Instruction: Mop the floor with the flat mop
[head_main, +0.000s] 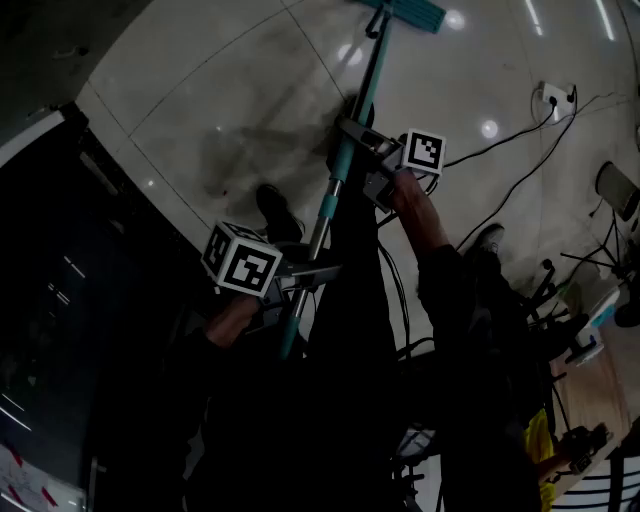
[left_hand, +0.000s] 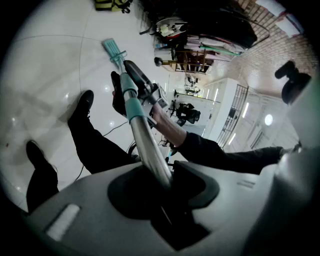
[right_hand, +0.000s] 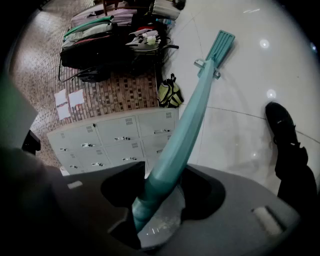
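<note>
I have both jaws clamped on the flat mop's pole (head_main: 338, 180). My left gripper (head_main: 303, 273) pinches the silver upper stretch, and my right gripper (head_main: 352, 138) pinches the teal stretch lower down, nearer the mop head (head_main: 410, 12). The head lies flat on the floor (head_main: 200, 90) well ahead of me. I judge the mopping to be under way. A dark smudged patch (head_main: 235, 150) lies beside the pole, and I cannot tell whether it is wet, dirt or shadow, nor how much tile is done. There is open tile ahead and to my left, up to a dark cabinet edge (head_main: 55, 130). On my right, cables (head_main: 520, 140) trail from a wall socket (head_main: 553, 97), so strokes that way need care. My shoe (head_main: 273, 210) stands just beside the pole.
</note>
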